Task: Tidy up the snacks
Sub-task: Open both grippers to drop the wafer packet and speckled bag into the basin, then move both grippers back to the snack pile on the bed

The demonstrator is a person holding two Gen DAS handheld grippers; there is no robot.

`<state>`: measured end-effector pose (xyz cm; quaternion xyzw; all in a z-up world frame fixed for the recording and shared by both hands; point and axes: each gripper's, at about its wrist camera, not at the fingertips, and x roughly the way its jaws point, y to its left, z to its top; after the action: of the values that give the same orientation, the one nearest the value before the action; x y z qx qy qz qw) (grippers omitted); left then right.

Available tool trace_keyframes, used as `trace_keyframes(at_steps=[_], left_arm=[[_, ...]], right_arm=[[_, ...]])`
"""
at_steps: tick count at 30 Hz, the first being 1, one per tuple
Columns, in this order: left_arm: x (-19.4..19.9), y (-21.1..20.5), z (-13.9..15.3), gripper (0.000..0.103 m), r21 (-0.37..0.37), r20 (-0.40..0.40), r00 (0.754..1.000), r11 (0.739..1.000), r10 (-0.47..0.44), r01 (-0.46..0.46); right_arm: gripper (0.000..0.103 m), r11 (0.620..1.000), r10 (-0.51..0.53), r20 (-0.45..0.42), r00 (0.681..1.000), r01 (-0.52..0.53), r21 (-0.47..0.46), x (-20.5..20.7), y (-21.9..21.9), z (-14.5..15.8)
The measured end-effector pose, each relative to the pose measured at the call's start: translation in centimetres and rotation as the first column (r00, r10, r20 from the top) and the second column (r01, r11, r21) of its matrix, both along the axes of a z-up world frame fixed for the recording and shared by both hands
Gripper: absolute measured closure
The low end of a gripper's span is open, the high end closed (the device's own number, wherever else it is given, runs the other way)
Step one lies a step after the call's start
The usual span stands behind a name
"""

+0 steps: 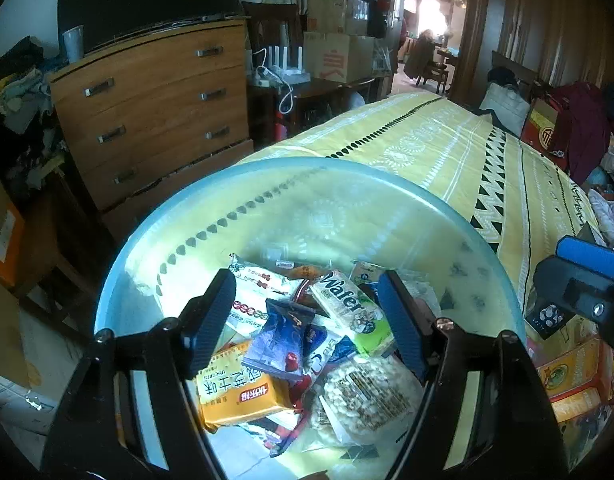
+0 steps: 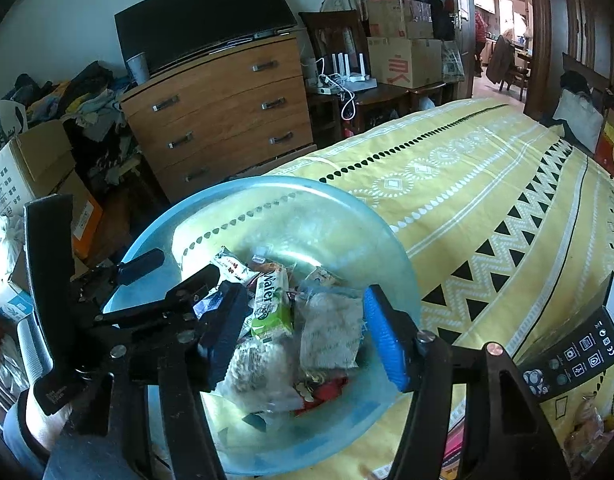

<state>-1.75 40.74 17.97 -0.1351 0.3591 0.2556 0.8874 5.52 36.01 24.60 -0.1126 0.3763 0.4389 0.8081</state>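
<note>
A clear bowl with a pale blue rim (image 1: 119, 276) (image 2: 403, 256) stands on the yellow patterned bed and holds several snack packets. Among them are a green "Wafer" pack (image 1: 347, 304) (image 2: 271, 304), an orange pack (image 1: 239, 388), a blue packet (image 1: 283, 344) and a round rice-cracker pack (image 1: 363, 396). My left gripper (image 1: 307, 320) hangs open over the pile, and the blue packet lies loose below its fingers. My right gripper (image 2: 305, 334) is open over the same bowl, above a whitish cracker packet (image 2: 331, 332) that its pads do not press. The left gripper (image 2: 187, 268) shows beside it.
A wooden chest of drawers (image 1: 155, 112) (image 2: 227, 120) stands beyond the bowl, with cardboard boxes (image 2: 31, 172) and clothes to its left. On the bed to the right lie yellow snack boxes (image 1: 571, 380) and a black box (image 2: 579, 344). The bedspread (image 2: 487, 184) stretches away.
</note>
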Motion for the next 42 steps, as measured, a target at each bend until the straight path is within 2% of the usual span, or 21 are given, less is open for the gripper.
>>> trace_keyframes(at_steps=[6, 13, 17, 20, 22, 25, 28, 30, 32, 33, 35, 36, 38, 40, 41, 42], left_arm=[[-0.4, -1.8, 1.2, 0.028, 0.012, 0.012, 1.0, 1.0, -0.016, 0.016], [-0.5, -5.0, 3.3, 0.027, 0.037, 0.039, 0.998, 0.998, -0.053, 0.052], [-0.6, -7.5, 4.4, 0.024, 0.054, 0.057, 0.995, 0.995, -0.084, 0.081], [-0.6, -10.3, 5.2, 0.019, 0.081, 0.072, 0.989, 0.989, -0.129, 0.123], [-0.7, -12.6, 5.5, 0.019, 0.085, 0.087, 0.98, 0.981, -0.179, 0.172], [-1.0, -17.2, 5.6, 0.019, 0.108, 0.115, 0.953, 0.957, -0.282, 0.27], [-0.9, -23.0, 4.9, 0.017, 0.113, 0.127, 0.901, 0.909, -0.414, 0.402], [-0.5, -26.8, 4.2, 0.016, 0.109, 0.11, 0.859, 0.865, -0.501, 0.49], [-0.1, -31.2, 3.0, 0.016, 0.115, 0.07, 0.795, 0.797, -0.602, 0.593], [0.2, -33.9, 2.1, 0.016, 0.117, 0.047, 0.75, 0.749, -0.66, 0.652], [0.9, -37.2, 0.3, 0.016, 0.052, 0.007, 0.68, 0.679, -0.733, 0.732], [1.5, -39.0, -1.2, 0.016, -0.015, -0.01, 0.638, 0.638, -0.77, 0.77], [2.6, -41.1, -3.6, 0.017, -0.103, -0.034, 0.6, 0.599, -0.8, 0.794], [3.1, -43.2, -6.4, 0.024, -0.171, -0.079, 0.556, 0.561, -0.827, 0.81], [3.3, -44.3, -7.9, 0.025, -0.211, -0.105, 0.507, 0.517, -0.856, 0.829], [3.2, -45.3, -8.6, 0.025, -0.231, -0.125, 0.477, 0.493, -0.87, 0.839]], right_arm=[[0.027, 0.999, -0.026, 0.014, 1.0, 0.026, 0.018, -0.4, -1.9, 0.9], [0.025, 0.998, -0.055, 0.041, 0.998, 0.053, 0.035, -1.7, -5.1, 2.8], [0.015, 0.995, -0.089, 0.072, 0.993, 0.085, 0.054, -2.4, -7.4, 3.9], [0.015, 0.991, -0.117, 0.097, 0.988, 0.11, 0.074, -3.3, -10.0, 4.5], [0.015, 0.983, -0.148, 0.123, 0.981, 0.133, 0.123, -4.6, -13.1, 4.7], [0.015, 0.955, -0.255, 0.157, 0.954, 0.223, 0.193, -7.2, -19.8, 3.5], [0.014, 0.925, -0.354, 0.158, 0.922, 0.321, 0.202, -9.4, -26.4, 0.7], [0.014, 0.891, -0.437, 0.109, 0.893, 0.412, 0.192, -11.0, -32.0, -2.4], [0.014, 0.843, -0.523, 0.037, 0.851, 0.511, 0.165, -12.5, -37.6, -5.8], [0.014, 0.821, -0.558, -0.002, 0.83, 0.553, 0.143, -13.2, -40.1, -7.5], [0.014, 0.778, -0.619, -0.079, 0.781, 0.624, 0.077, -14.5, -44.7, -11.0], [0.014, 0.755, -0.648, -0.113, 0.754, 0.655, 0.039, -15.2, -46.7, -12.7], [0.014, 0.724, -0.68, -0.165, 0.714, 0.69, 0.001, -16.2, -50.1, -15.1], [0.014, 0.699, -0.706, -0.192, 0.682, 0.714, -0.036, -17.2, -52.9, -17.1], [0.014, 0.694, -0.71, -0.205, 0.673, 0.719, -0.044, -17.5, -54.1, -17.6], [0.014, 0.693, -0.711, -0.21, 0.671, 0.72, -0.046, -17.6, -54.9, -17.9]])
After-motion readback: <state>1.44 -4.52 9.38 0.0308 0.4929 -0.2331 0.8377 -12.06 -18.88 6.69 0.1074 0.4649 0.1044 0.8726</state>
